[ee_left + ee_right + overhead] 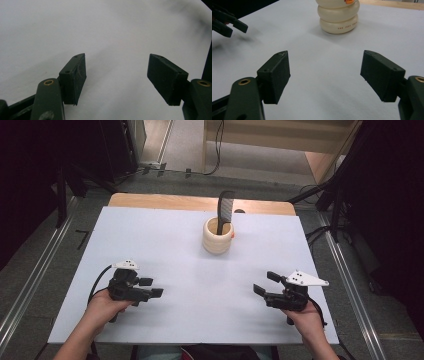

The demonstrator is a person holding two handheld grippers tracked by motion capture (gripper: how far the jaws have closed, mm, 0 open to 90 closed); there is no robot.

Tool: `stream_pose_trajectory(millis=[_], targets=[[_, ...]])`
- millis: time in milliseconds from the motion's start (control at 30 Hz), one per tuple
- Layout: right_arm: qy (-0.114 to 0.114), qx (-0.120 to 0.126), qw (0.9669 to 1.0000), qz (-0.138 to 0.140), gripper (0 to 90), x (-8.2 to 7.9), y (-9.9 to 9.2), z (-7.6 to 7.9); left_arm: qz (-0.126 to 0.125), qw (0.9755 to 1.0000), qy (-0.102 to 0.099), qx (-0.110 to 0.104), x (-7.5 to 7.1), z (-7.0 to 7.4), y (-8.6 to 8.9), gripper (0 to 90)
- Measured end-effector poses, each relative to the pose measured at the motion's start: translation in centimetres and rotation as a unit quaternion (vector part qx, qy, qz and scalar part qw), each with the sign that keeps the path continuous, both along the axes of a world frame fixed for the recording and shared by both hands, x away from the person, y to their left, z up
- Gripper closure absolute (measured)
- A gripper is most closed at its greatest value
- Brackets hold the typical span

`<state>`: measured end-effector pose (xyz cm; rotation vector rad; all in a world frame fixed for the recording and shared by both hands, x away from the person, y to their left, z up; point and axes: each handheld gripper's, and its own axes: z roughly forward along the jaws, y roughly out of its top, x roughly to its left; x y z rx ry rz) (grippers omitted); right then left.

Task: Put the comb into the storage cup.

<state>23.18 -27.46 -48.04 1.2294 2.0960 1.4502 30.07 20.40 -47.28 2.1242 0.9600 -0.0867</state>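
A cream ribbed cup (218, 236) stands upright on the white table (165, 245), toward its far middle, with a black comb (225, 211) sticking up out of it. The same cup (338, 18) sits ahead in the right gripper view, an orange bit at its rim. My left gripper (151, 287) rests low at the near left, open, nothing between its jaws (116, 77). My right gripper (266, 282) is at the near right, open and empty too (324, 75). In the right gripper view the left gripper (229, 21) shows at the upper left.
A strip of wooden tabletop (200, 202) shows beyond the white sheet's far edge. Grey floor with metal rails (345, 270) and cables runs along both sides. Dark stands flank the table at the back corners.
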Motion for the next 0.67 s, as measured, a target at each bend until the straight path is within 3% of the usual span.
stream_pose_trajectory(millis=[567, 667], targets=[[-0.001, -0.003, 1.0000, 0.003, 21.7, 0.35, 0.06, -0.04, -0.002, 1.0000, 0.002, 0.002, 0.06, -0.10, -0.01, 32.2], [0.008, -0.006, 0.9999, 0.001, 20.9, 0.44, -0.03, -0.12, -0.002, 1.0000, 0.003, 0.001, 0.13, -0.14, 0.05, 32.2]])
